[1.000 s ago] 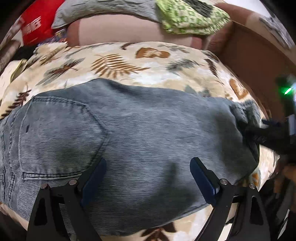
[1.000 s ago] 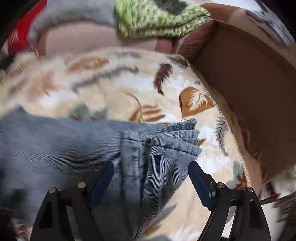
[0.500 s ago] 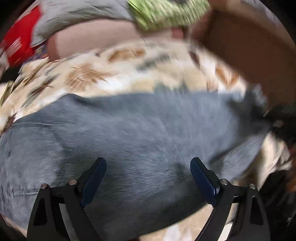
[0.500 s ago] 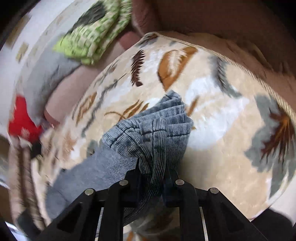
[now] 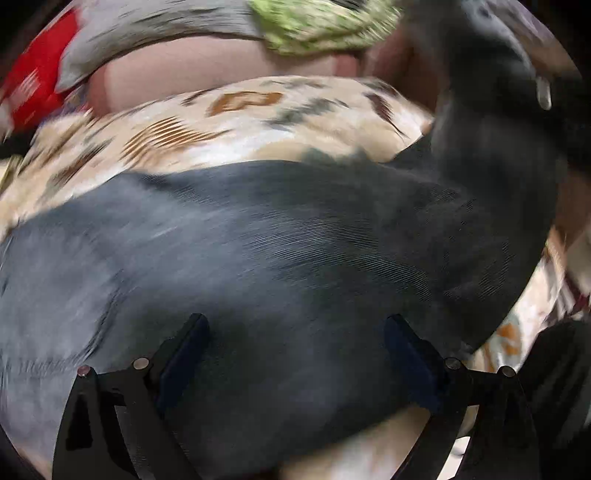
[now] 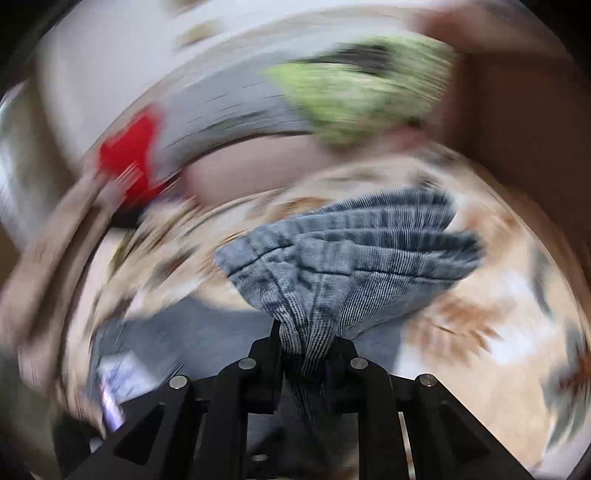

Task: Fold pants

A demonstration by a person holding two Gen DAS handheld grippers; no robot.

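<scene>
Grey-blue corduroy pants (image 5: 277, 258) lie across a leaf-patterned blanket (image 5: 240, 122). My left gripper (image 5: 295, 325) hovers just over the middle of the pants, jaws wide open, nothing between them. In the left wrist view the pants' right end (image 5: 495, 192) is pulled up off the blanket under a dark blurred shape. My right gripper (image 6: 304, 339) is shut on the bunched leg hems (image 6: 351, 243), which fan out above its fingers, lifted clear of the blanket (image 6: 498, 332). Both views are motion-blurred.
A green patterned cloth (image 5: 325, 22), a grey pillow (image 5: 147, 29) and a red item (image 5: 33, 81) lie at the back on a pink cushion (image 5: 192, 74). A brown upholstered wall (image 6: 517, 110) borders the blanket on the right.
The right gripper shut on the leg hems and rose with them, tilting up. In the left wrist view the pants' right end lifted. The left gripper stayed open and shifted a little.
</scene>
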